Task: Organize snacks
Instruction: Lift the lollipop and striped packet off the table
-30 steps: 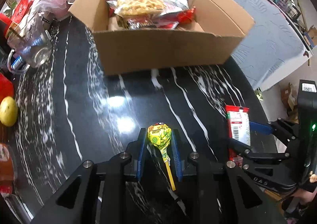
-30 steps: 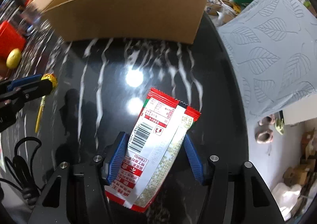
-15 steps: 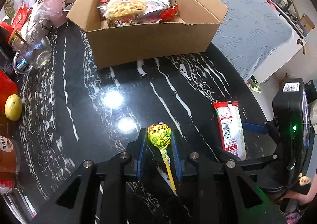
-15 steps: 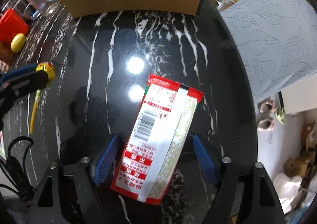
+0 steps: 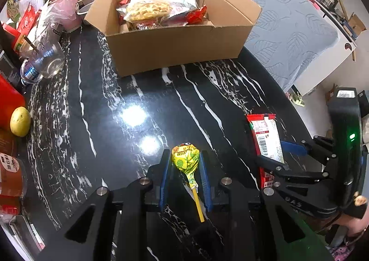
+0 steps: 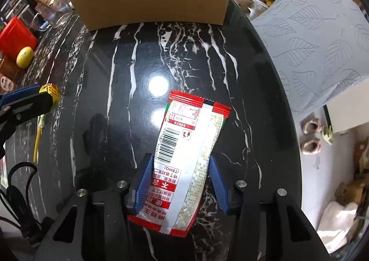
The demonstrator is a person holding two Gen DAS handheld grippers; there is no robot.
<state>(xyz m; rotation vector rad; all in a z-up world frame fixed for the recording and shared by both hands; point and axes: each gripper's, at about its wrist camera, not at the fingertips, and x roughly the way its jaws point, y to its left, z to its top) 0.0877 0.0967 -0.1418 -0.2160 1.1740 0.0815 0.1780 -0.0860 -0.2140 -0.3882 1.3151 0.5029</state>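
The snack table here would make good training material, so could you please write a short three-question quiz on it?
1. True or false: the left gripper holds a lollipop.
2. What lies between the right gripper fingers: A biscuit tin, B red and white packet, C lemon?
3. Fill in: the cardboard box flaps are ___.

Key: 1 true; 2 B; 3 open.

Black white-veined stone desk (image 6: 110,108): polished, mirror-glossy, lamp glare. Brown corrugated cardboard box (image 5: 175,51): matt, paper-rough. Red-and-white plastic-film snack packet (image 6: 184,145): glossy, slightly creased. Yellow crinkled foil-wrapped lollipop (image 5: 185,160): shiny. Pale blue leaf-embossed cloth (image 6: 311,37): matt.
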